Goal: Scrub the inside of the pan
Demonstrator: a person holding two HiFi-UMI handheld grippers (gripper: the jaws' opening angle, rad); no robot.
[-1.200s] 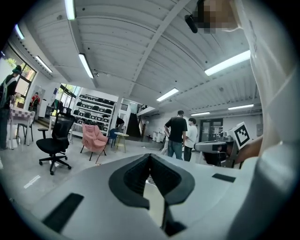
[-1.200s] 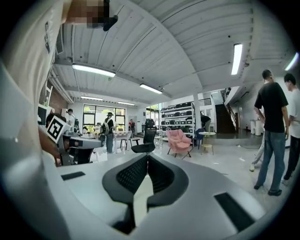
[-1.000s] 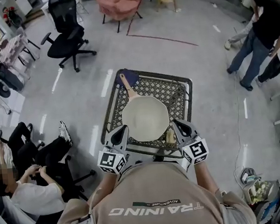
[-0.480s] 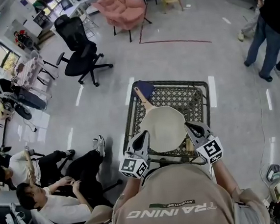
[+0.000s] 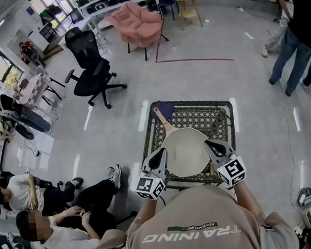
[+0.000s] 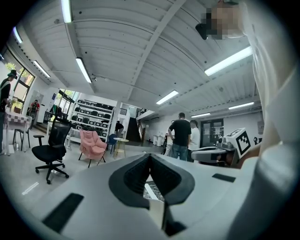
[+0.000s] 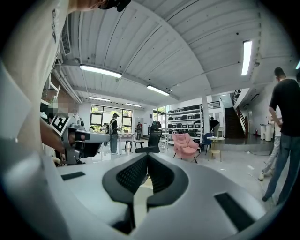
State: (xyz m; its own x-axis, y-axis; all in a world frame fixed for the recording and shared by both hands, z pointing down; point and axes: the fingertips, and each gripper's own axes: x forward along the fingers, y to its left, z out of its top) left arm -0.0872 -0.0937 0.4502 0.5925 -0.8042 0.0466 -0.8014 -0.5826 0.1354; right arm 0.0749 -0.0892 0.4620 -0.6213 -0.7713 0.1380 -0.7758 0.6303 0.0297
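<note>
Head turns, and the whole scene slides rightward in the head view, yet both claws keep their posts at the near side of the pan point(image 5: 185, 151), barely shifted against it. The pan sits on the black lattice counter point(image 5: 212, 116), cream inside and bare, its wooden handle point(image 5: 163, 120) pointing away to the far left. The left claw point(image 5: 161, 152) is just beside the near-left rim, jaws together with nothing between them; its own view confirms it, the left claw point(image 6: 150, 157) pointing out level across the room. The right claw point(image 5: 206, 143) is at the near-right rim, also closed and empty, and the right claw point(image 7: 148, 157) looks out the same way.

No scrubbing under way, then; I'd call this the set-up step, with no scrubber in either claw. A blue thing point(image 5: 164, 109) lies at the far-left corner of the counter, touching the handle's end; it is possibly a cloth or sponge, too small here to be sure. A small tan thing point(image 5: 211, 168) peeks out under the right claw, and what it is I can't tell.

The next move, as I judge it, calls for one claw to open and take up a scrubber, while the other pins the handle so the pan doesn't skate on that lattice.
</note>
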